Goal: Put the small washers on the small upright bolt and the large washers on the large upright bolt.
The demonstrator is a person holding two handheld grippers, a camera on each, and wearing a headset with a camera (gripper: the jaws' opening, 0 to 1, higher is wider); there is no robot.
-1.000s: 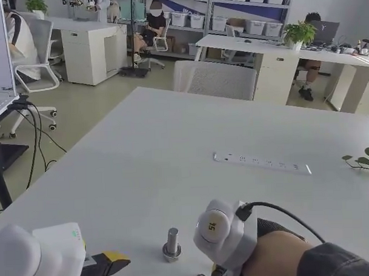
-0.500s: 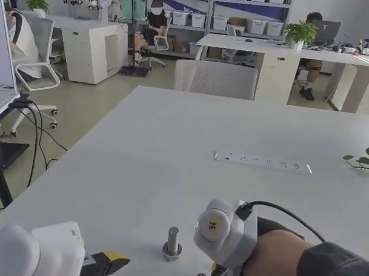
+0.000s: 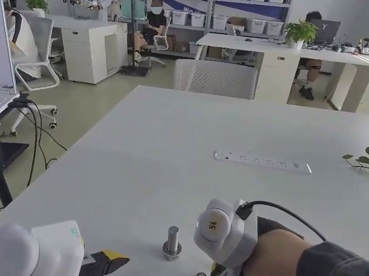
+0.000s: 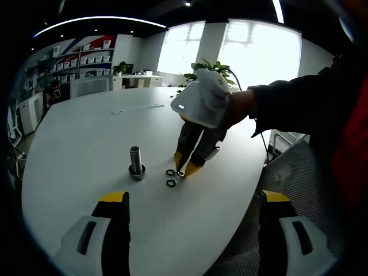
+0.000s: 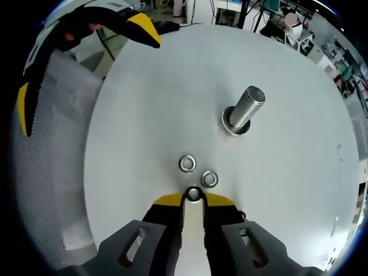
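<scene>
One upright steel bolt [image 5: 244, 109] stands on the white table [image 5: 149, 92], also seen as the bolt [image 4: 136, 164] and the bolt [image 3: 171, 242]. Two loose small washers [image 5: 187, 164] [image 5: 209, 179] lie just in front of my right gripper [image 5: 194, 201]. That gripper is shut on a third washer [image 5: 194, 194], held at table level between the yellow fingertips. In the left gripper view the right gripper [image 4: 184, 170] points down at the washers [image 4: 171, 183]. My left gripper [image 4: 192, 198] hovers wide open with nothing in it, a little away from the bolt.
A white power strip [image 3: 262, 162] lies further back on the table, and a small plant [image 3: 366, 160] sits at the right edge. A chair [image 3: 214, 79] stands behind the table's far edge. The near table edge runs close under the left gripper.
</scene>
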